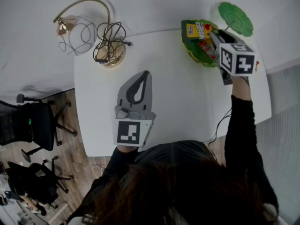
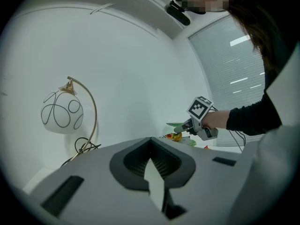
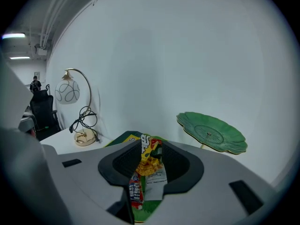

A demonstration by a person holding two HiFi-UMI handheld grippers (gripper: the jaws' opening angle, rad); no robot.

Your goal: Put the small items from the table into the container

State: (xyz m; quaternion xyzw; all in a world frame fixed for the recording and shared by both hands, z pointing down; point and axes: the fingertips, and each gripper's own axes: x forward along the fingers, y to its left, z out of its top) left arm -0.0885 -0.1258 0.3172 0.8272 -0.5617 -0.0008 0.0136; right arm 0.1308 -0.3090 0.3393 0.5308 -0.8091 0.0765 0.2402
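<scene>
the right gripper (image 1: 214, 37) hangs over the green container (image 1: 185, 40), its jaws partly open with a candy packet (image 3: 149, 159) loose between them, above other packets already inside. the left gripper (image 1: 146, 75) is level over the worktop (image 1: 187, 107), jaws together and empty. no small items show on the worktop, so the task looks nearly finished.
</scene>
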